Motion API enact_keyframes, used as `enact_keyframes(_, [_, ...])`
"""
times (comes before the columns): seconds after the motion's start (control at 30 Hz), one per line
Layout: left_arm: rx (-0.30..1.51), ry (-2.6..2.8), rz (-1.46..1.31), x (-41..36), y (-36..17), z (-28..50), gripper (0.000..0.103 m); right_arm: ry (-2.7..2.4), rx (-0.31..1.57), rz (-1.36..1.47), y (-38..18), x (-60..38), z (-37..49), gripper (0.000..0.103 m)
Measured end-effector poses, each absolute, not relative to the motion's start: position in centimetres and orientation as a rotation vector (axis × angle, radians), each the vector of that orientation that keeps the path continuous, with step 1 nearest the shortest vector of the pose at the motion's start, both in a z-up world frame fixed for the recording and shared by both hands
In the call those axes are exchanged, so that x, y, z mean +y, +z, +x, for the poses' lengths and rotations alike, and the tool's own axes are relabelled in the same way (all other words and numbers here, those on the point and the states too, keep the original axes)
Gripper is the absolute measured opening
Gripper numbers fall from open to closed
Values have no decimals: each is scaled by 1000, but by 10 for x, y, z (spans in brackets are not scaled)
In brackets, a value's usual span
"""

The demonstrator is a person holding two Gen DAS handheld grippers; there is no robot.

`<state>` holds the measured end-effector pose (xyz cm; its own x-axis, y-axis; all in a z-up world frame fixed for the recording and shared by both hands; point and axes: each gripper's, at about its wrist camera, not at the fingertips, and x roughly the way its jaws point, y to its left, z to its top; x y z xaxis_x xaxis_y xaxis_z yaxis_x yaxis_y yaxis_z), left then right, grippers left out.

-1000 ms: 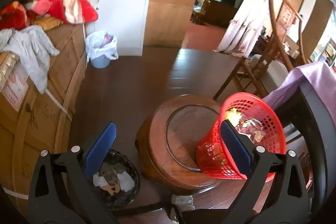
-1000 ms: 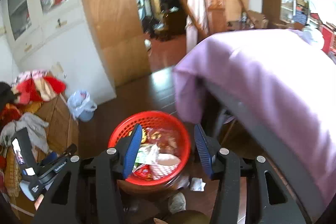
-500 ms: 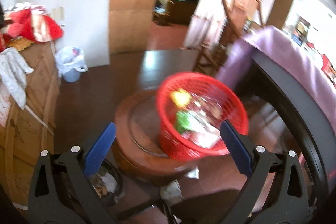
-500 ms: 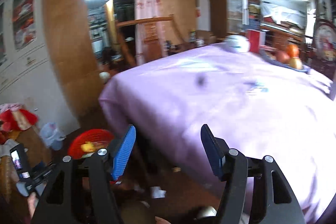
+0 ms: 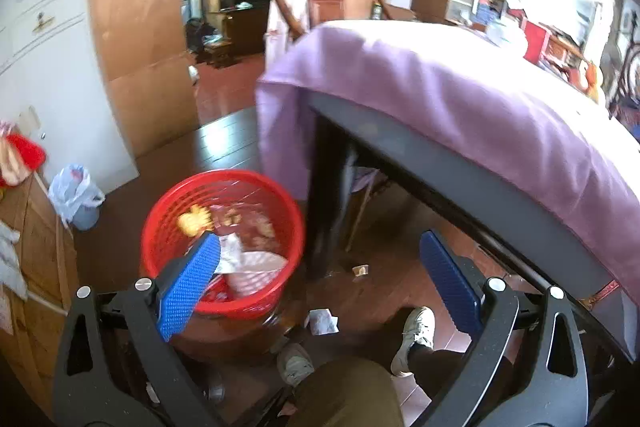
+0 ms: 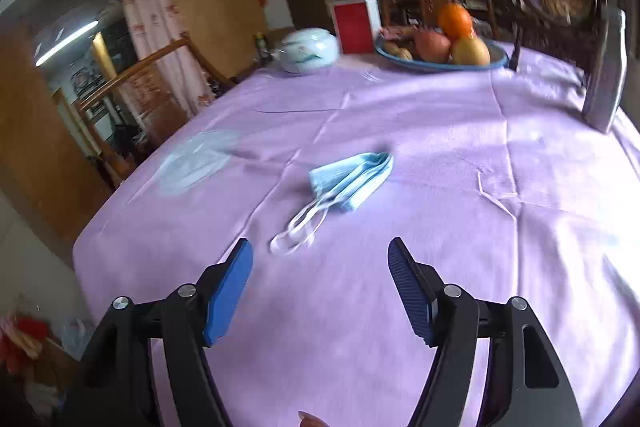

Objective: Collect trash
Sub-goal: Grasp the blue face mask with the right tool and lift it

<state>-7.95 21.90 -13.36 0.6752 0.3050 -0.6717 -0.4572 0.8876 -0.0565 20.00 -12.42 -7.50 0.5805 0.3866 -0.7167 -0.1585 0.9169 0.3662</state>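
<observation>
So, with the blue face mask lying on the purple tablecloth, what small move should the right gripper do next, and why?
Probably ease the right gripper forward and down onto the blue face mask. Its jaws are opening with nothing between them, and the mask lies just ahead on the purple tablecloth, its white ear loops nearest the fingertips.

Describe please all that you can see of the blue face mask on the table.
The face mask is light blue, pleated, apparently thin disposable fabric, folded over on itself. Its white ear loops trail toward the camera. It lies flat on the purple tablecloth, ahead of the right tool, whose jaws are opening and touch nothing.
</observation>
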Motion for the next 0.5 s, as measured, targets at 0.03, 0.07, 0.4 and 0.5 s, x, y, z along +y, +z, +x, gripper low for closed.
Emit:
enact_keyframes(0.03, [715,427,-217,215,-135,-75,96,305,918,296,-81,-123,214,69])
enact_keyframes(0.07, [724,425,-198,210,-136,-70,96,291,930,305,-87,-118,222,69])
enact_keyframes(0.4, [811,514,-151,220,-156,-79,96,241,1009,350,-125,-93,283,31])
enact_keyframes(0.5, [813,537,-185,229,-154,-90,96,261,990,367,-128,-97,280,10])
